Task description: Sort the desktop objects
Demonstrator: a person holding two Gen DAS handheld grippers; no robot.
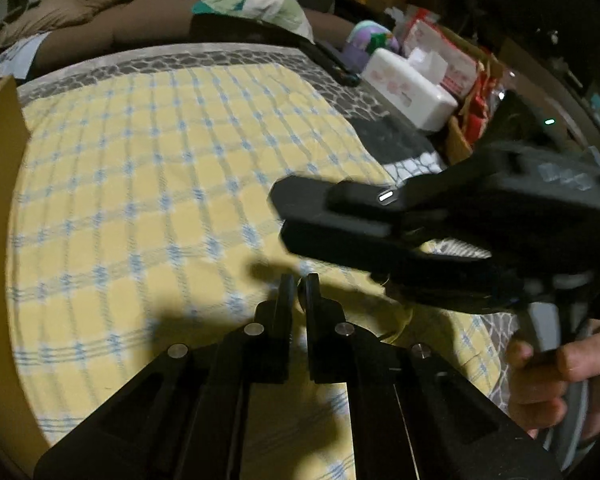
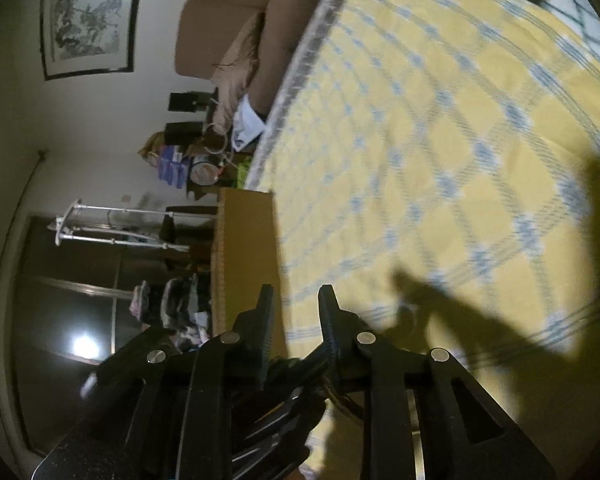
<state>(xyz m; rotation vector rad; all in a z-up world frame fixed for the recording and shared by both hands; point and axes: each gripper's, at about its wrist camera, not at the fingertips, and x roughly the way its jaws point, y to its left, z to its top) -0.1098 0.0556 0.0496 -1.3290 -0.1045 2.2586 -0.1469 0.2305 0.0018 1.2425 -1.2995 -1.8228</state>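
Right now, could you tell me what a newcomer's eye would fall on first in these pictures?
The yellow cloth with blue checks fills the middle of both views. In the left wrist view the right gripper cuts in from the right, clamping a black device with a small lit strip. A white tissue box sits beyond the cloth's far right edge.

Lived-in home, brown sofa (image 1: pixel 148 20) with cushions beyond the desk's far edge, yellow plaid cloth (image 1: pixel 160 184), tissue box (image 1: pixel 410 88), framed painting (image 2: pixel 88 16), clothes rack (image 2: pixel 112 226)
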